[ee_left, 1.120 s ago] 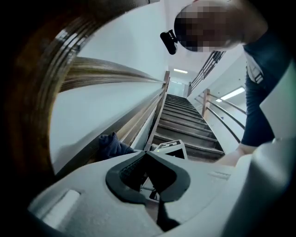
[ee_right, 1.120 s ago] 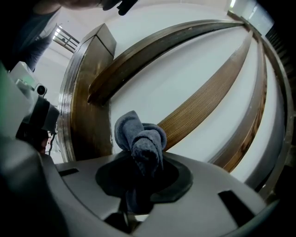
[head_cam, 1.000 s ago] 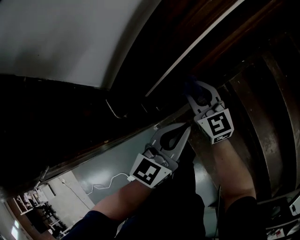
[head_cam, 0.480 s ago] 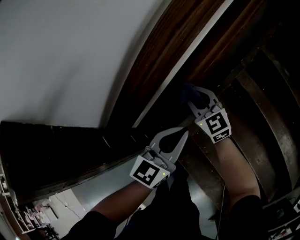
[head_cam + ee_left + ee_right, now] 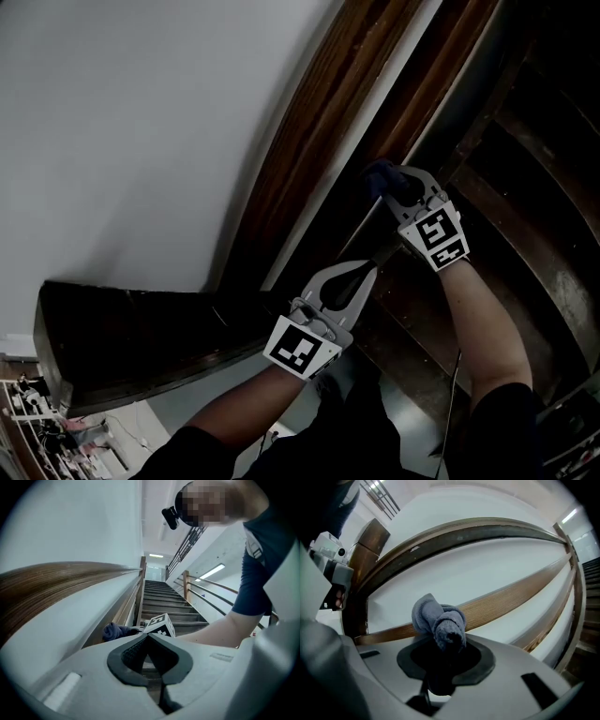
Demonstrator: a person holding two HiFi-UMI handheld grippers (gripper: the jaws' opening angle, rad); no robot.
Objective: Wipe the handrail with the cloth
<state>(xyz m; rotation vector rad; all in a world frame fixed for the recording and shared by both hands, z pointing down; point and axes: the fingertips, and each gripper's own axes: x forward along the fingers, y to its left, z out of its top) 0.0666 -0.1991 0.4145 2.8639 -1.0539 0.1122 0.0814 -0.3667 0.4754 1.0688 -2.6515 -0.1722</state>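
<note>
A long brown wooden handrail [image 5: 319, 122] runs slantwise along the white wall. My right gripper [image 5: 386, 184] is shut on a bunched blue cloth [image 5: 377, 172] and holds it at the rail's lower edge. In the right gripper view the cloth [image 5: 439, 619] bulges out of the jaws in front of the handrail [image 5: 511, 597]. My left gripper [image 5: 367, 268] sits just below and left of the right one, shut with nothing in it. In the left gripper view its jaw tips [image 5: 149, 637] meet, with the cloth [image 5: 115, 631] and the handrail [image 5: 56, 581] beyond them.
Dark wooden stair treads [image 5: 525, 169] climb on the right. A dark wooden ledge [image 5: 141, 337] lies at lower left, with a floor far below it. The left gripper view shows the staircase [image 5: 164, 602] and a metal railing [image 5: 206, 590] on its far side.
The head view has swung, so the white wall and the handrail fill more of it. My right gripper with the cloth has crept slightly up along the rail. The left gripper stays just below it.
</note>
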